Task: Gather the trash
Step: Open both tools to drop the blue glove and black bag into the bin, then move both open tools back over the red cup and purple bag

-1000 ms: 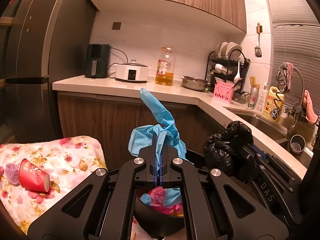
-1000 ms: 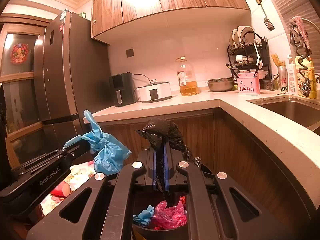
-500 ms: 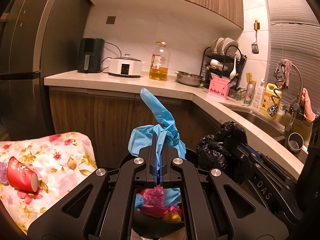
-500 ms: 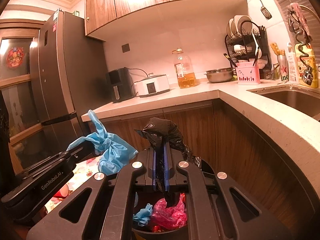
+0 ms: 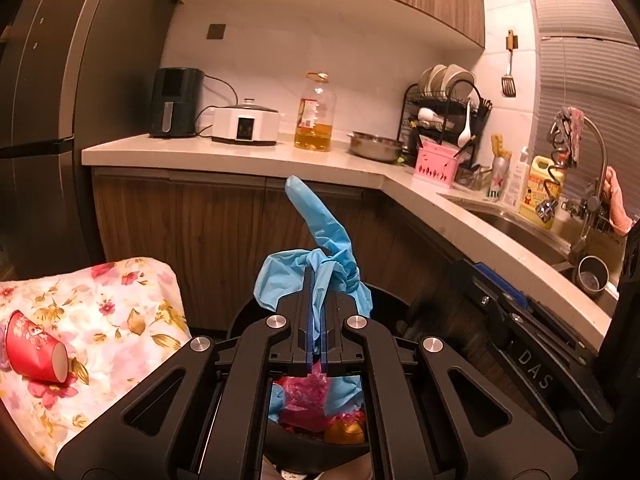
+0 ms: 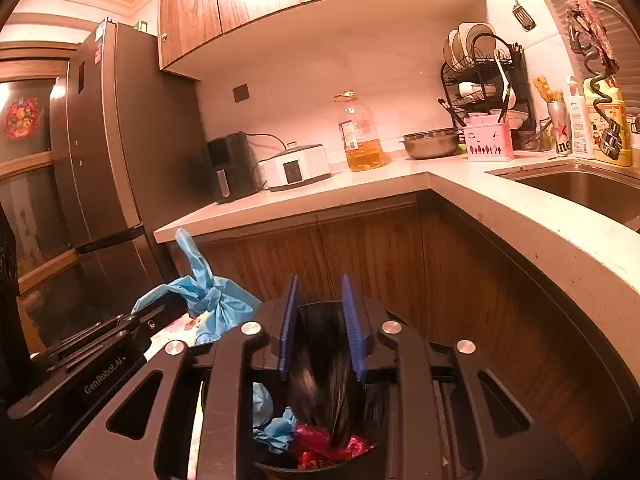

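My left gripper point(image 5: 316, 276) is shut on a knotted blue glove point(image 5: 320, 236), which stands up above a black bin point(image 5: 384, 300). From the right wrist view the same glove point(image 6: 212, 300) shows at the left, at the tips of the left gripper point(image 6: 160, 312). The right gripper point(image 6: 320, 300) is opening, its blue pads apart. A black bag point(image 6: 324, 360) is a blur between them, dropping toward the bin point(image 6: 320, 470). Pink and blue trash point(image 6: 328, 442) lies inside the bin. In the left wrist view the right gripper point(image 5: 486, 280) has nothing at its tips.
A red paper cup point(image 5: 34, 348) lies on its side on a floral cloth point(image 5: 120, 300) at the left. Wooden cabinets and an L-shaped counter point(image 5: 360, 168) rise close behind the bin. A fridge point(image 6: 100, 160) stands at the left, a sink point(image 6: 580, 188) at the right.
The right gripper's jaws have parted and the black bag has slipped down between them toward the bin. The left gripper still pinches the blue glove.
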{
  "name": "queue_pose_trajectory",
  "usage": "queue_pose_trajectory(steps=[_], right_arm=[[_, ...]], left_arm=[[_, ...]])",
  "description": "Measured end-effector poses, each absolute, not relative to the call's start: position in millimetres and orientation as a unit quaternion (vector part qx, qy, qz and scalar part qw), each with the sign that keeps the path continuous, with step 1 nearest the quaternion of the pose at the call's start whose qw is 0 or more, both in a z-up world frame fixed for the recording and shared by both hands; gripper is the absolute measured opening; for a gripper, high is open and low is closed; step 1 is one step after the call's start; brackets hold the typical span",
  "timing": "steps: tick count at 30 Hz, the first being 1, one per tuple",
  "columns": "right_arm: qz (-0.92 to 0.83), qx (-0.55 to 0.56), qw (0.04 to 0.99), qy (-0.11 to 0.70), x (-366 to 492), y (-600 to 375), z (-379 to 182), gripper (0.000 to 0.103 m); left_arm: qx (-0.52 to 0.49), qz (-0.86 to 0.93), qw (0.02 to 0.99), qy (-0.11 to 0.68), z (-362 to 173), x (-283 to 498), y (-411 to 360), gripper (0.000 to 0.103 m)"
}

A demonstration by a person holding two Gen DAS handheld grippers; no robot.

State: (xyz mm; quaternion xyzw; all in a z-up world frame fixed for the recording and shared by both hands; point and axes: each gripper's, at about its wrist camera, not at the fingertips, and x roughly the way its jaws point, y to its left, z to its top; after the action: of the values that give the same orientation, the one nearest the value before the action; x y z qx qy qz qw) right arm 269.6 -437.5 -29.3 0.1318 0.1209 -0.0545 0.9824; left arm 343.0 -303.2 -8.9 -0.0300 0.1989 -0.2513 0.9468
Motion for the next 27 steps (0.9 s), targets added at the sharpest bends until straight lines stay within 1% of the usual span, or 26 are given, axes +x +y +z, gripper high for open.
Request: queue_pose_trajectory(steps=[1,2,4,5,7,10,11,12,13,14,16,18,22,24,27], right_arm=[[-0.055,0.132,0.982,0.122,269,-437,-30,0.026],[-0.056,0.132,0.982,0.123,269,-438,-30,0.026],[-0.058,0.132,0.982,0.123,269,-439,-31,0.028],[-0.060,0.133,0.982,0.124,269,-439,-31,0.031],[-0.062,0.136,0.981,0.123,267,-440,-32,0.035],[-0.066,0.136,0.981,0.123,265,-441,-33,0.036],[-0.067,0.135,0.981,0.124,264,-440,-33,0.038],[-0.068,0.135,0.981,0.123,263,-440,-33,0.045],[-0.070,0.134,0.981,0.121,261,-439,-33,0.050],[-0.071,0.132,0.982,0.118,259,-438,-33,0.055],[-0.074,0.128,0.982,0.115,256,-436,-33,0.058],[-0.075,0.127,0.983,0.112,252,-434,-33,0.068],[-0.076,0.126,0.983,0.108,244,-428,-34,0.075],[-0.075,0.125,0.983,0.108,241,-424,-34,0.082],[-0.074,0.122,0.984,0.110,236,-416,-35,0.085]], left_arm=[[-0.030,-0.250,0.947,0.200,-9,344,-302,0.004],[-0.032,-0.248,0.947,0.203,-11,344,-302,0.010],[-0.033,-0.244,0.947,0.207,-14,345,-300,0.025],[-0.035,-0.243,0.947,0.208,-15,346,-300,0.030],[-0.036,-0.238,0.948,0.208,-16,345,-297,0.050],[-0.041,-0.233,0.949,0.207,-18,343,-294,0.056],[-0.042,-0.229,0.950,0.207,-18,342,-291,0.058],[-0.043,-0.226,0.951,0.206,-18,341,-289,0.063],[-0.044,-0.222,0.952,0.205,-18,340,-287,0.068],[-0.046,-0.218,0.953,0.203,-19,338,-284,0.070],[-0.050,-0.213,0.955,0.201,-20,335,-277,0.077],[-0.049,-0.201,0.958,0.198,-21,330,-270,0.081],[-0.048,-0.176,0.963,0.197,-24,320,-254,0.087],[-0.045,-0.159,0.967,0.194,-26,313,-243,0.089],[-0.037,-0.133,0.972,0.192,-26,304,-230,0.090]])
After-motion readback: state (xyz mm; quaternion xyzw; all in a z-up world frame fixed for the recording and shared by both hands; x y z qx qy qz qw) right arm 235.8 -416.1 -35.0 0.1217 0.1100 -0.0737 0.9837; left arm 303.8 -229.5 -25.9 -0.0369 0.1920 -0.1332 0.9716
